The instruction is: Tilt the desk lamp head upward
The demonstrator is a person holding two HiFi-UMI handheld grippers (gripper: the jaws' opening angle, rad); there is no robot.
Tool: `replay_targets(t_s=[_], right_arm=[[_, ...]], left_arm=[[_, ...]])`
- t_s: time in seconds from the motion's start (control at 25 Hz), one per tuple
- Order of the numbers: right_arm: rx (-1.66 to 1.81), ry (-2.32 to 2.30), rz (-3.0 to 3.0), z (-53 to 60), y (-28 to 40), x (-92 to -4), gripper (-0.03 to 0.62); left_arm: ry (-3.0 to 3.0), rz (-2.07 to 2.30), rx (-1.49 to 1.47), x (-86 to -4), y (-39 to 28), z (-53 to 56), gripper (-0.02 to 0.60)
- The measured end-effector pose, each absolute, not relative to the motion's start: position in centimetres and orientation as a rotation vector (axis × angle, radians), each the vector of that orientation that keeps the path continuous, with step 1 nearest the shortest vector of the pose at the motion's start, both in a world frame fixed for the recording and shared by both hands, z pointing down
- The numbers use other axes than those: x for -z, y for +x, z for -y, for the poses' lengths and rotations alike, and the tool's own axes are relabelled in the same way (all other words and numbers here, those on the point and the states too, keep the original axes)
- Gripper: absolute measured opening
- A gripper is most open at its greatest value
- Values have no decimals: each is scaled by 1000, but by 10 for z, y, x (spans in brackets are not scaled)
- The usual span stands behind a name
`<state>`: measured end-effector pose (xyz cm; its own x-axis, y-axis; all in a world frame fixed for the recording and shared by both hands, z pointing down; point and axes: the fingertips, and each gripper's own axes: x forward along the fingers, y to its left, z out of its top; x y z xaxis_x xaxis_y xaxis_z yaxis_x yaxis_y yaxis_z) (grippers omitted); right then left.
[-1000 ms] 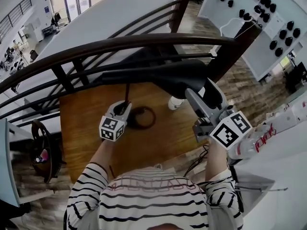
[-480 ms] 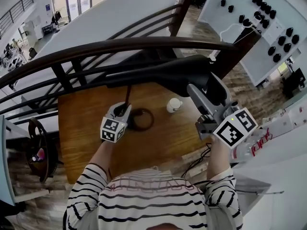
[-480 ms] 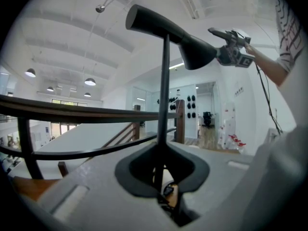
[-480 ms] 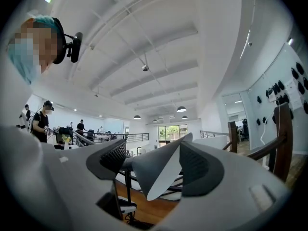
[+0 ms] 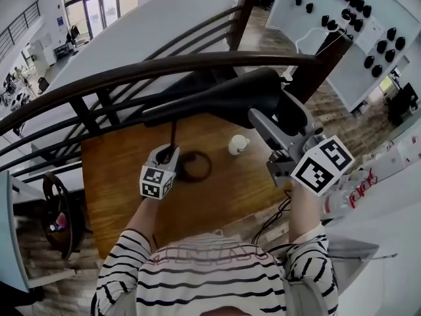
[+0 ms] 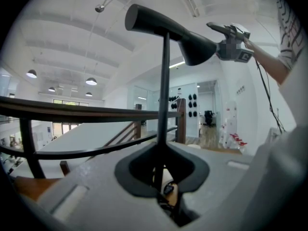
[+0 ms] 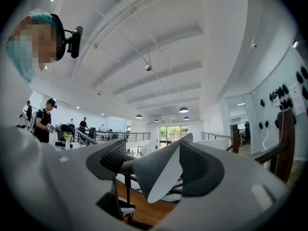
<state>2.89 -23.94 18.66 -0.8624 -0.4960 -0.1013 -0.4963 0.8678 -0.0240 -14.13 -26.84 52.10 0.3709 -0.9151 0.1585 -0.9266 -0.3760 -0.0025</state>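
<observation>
**Desk lamp on the wooden table (image 5: pixel 118 176), centre of the head view.** The left gripper (image 5: pixel 170 151) is closed tight on the thin stem (image 6: pixel 163 95). The right gripper (image 5: pixel 273 110) is clamped on the flared end of the desk lamp head (image 5: pixel 217 97), which spans the upper middle of the frame.

*Risk:* the smooth cone may slip from the right jaws as the tilt steepens. If the left grip slackens, the base (image 5: pixel 194 164) may lift and the lamp topple toward the white cup (image 5: pixel 238 143).

*Change:* against the earliest frame, the head's right end sits higher. The cup, then partly covered, now shows whole.
</observation>
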Motion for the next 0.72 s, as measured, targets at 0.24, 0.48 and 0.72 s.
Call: replay_targets(t_s=[0.24, 0.48, 0.72], right_arm=[[-55, -762, -2894, 236, 30, -189, 353], [-19, -751, -2882, 238, 31, -205, 354], [46, -794, -2878, 241, 38, -236, 354]], left_arm=[[2511, 1690, -153, -521, -142, 266, 41], [2505, 1681, -158, -524, -141, 269, 43], [2496, 1681, -160, -522, -141, 277, 43]])
